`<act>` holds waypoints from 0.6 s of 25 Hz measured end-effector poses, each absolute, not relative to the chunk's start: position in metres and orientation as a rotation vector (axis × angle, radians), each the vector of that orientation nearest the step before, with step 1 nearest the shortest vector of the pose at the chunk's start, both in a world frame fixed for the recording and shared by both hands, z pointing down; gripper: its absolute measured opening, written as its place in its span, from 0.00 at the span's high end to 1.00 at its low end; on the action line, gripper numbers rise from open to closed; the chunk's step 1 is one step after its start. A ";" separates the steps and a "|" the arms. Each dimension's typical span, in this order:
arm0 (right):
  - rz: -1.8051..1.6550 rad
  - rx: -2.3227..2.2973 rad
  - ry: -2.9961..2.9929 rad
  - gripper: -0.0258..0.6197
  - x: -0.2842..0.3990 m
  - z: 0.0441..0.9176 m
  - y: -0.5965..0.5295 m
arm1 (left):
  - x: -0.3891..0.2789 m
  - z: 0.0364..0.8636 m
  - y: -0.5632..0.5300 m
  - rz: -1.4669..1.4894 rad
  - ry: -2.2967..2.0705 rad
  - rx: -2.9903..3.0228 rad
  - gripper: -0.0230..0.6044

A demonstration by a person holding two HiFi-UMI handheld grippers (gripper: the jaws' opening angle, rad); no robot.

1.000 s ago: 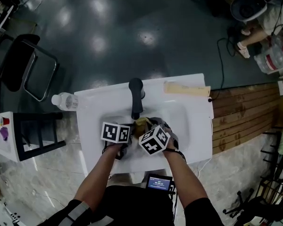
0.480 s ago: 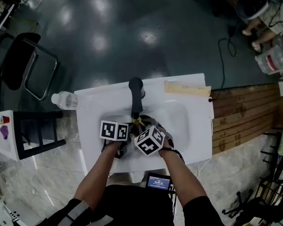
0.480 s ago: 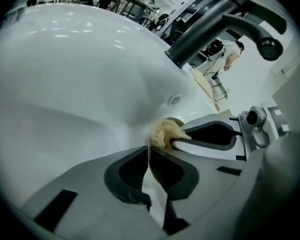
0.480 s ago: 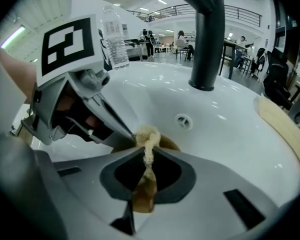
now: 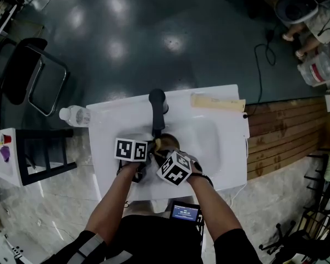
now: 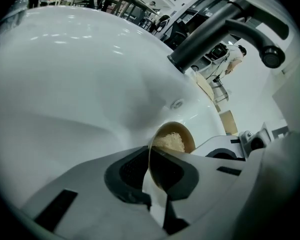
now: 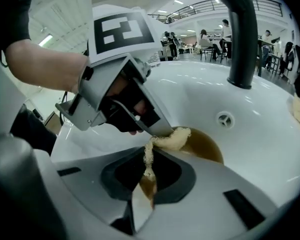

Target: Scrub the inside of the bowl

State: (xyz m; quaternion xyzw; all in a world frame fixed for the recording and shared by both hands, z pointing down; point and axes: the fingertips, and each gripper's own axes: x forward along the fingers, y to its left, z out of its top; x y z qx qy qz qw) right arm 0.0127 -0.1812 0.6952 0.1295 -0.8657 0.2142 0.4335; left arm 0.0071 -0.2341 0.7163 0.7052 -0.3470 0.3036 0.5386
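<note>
Brown bowl: lower centre of the left gripper view, inside the sink basin, held by its rim.
Left gripper: jaws narrow, clamped on the bowl's rim.
Right gripper: jaws nearly together, pinching 1 end of the scrubbing pad.
Tan scrubbing pad: centre of the right gripper view, its free end lying against the bowl's inner wall.
White sink: centre of the head view, both grippers over its basin.
Black faucet: just above the bowl in the head view.
Clear bottle: at the sink's upper left corner.
</note>
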 end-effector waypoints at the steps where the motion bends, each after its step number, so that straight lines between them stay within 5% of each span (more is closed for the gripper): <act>1: 0.536 0.301 -2.159 0.90 0.012 0.695 -0.178 | 0.007 0.716 -0.234 0.726 -0.822 1.681 0.94; 15: 0.470 0.278 -2.109 0.90 0.045 0.687 -0.176 | 0.001 0.715 -0.235 0.786 -0.836 1.720 0.94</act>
